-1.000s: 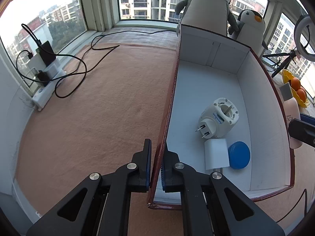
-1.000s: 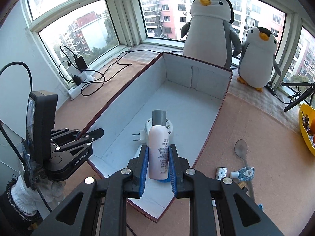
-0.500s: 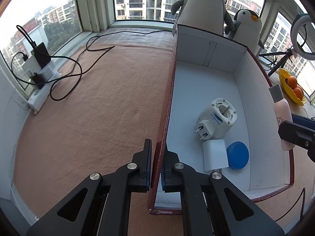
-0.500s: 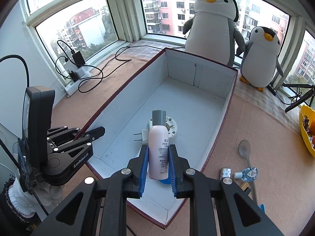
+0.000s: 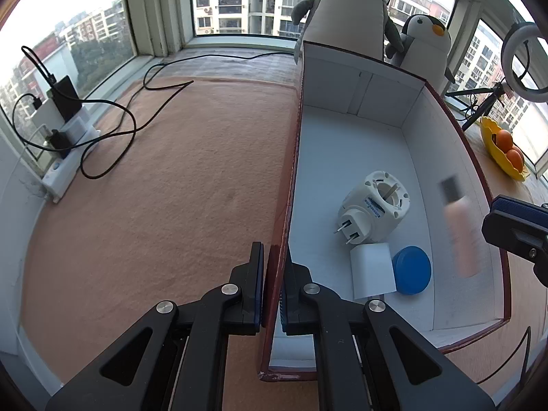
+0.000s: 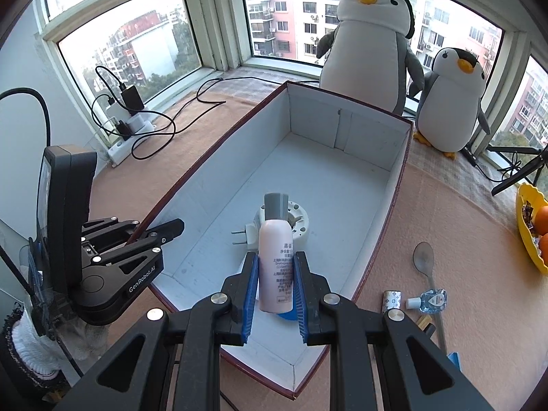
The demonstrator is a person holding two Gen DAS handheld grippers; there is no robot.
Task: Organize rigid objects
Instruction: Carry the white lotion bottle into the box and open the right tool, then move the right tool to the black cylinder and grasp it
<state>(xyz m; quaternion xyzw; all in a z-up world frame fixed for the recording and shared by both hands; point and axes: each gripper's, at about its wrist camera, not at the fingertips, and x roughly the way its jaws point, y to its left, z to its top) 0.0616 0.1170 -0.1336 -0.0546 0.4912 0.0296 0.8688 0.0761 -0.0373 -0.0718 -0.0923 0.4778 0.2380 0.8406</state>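
Bottle (image 6: pixel 275 267), pink with a grey cap: clamped upright between the pads of my right gripper (image 6: pixel 274 293), held over the near end of the box (image 6: pixel 399 185), not yet set down. Small print on its label is too fine for me to read.

Left gripper (image 5: pixel 272 286): closed on the near part of the box's left wall, steadying it. Its body carries the lettering "GenRobot.AI", legible in the right wrist view.

Stowed in the box, near end: white block (image 5: pixel 372 270), blue round lid (image 5: pixel 411 270) touching it, white plug adapter (image 5: pixel 375 212) just behind, with a blue label I cannot make out. Far half of the box is bare.

Loose on the mat to the right of the box: small patterned packet (image 6: pixel 391 301), small clear bottle (image 6: pixel 430 299), spoon (image 6: pixel 424 263). I judge three items packed, one in hand, at least these three outstanding.

Beyond: two penguin plush toys (image 6: pixel 370 44) at the window.
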